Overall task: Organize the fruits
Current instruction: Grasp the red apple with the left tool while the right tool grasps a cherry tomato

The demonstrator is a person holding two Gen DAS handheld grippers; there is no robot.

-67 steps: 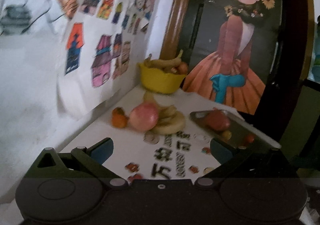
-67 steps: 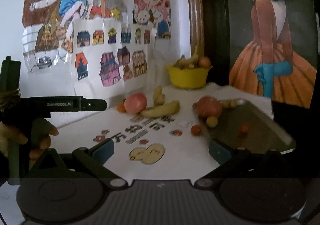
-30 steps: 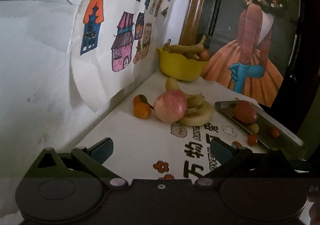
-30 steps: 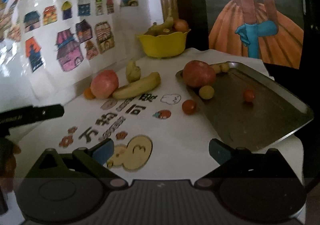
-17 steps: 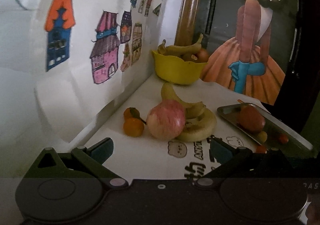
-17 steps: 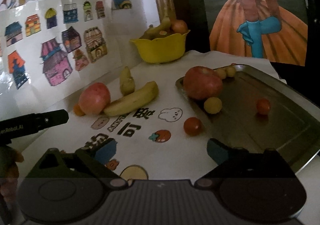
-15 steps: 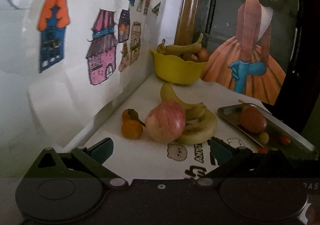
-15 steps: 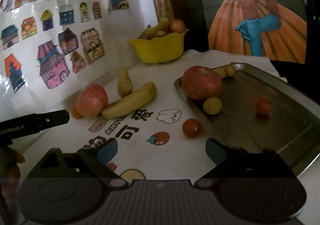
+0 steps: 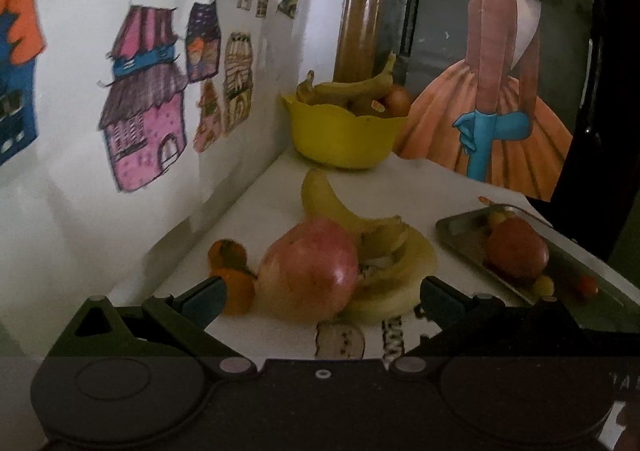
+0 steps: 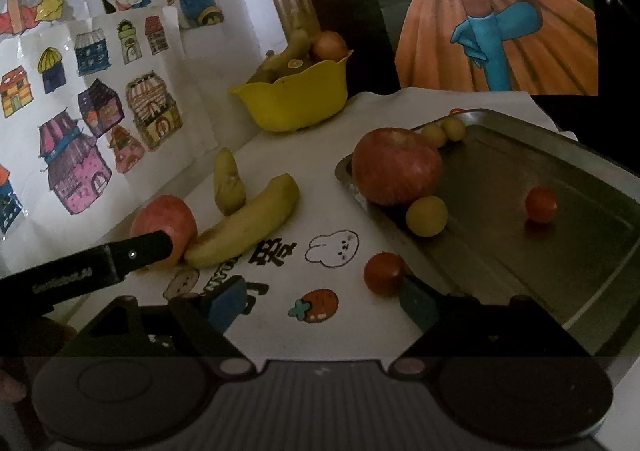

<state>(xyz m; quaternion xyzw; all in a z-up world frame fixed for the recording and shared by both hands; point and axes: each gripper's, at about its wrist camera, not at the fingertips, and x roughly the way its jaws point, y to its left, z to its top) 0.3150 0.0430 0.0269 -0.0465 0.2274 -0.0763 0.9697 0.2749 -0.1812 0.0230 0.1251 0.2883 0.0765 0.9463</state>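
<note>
Since a moment ago both my tongs have pushed closer: my left gripper (image 9: 320, 293), jaws wide, now frames the pink apple (image 9: 308, 271), and my right gripper (image 10: 320, 301), also wide, nears the loose cherry tomato (image 10: 383, 273) just beside the steel tray (image 10: 592, 267). Only the right view shows the mat's bunny and strawberry prints, whose characters I can't read, plus the tray's red apple (image 10: 396, 166), yellow plums and tomato. Behind the tray, the yellow bowl (image 10: 294, 101) holds bananas and a round fruit.

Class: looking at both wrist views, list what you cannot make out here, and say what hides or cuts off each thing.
- Yellow bowl contents, both views: the rim hides all but the tops.
- Tangerines, left view: blurred, partly behind the left gripper fingertip.
- Metal tray near corner, right view: hidden by the right gripper.
</note>
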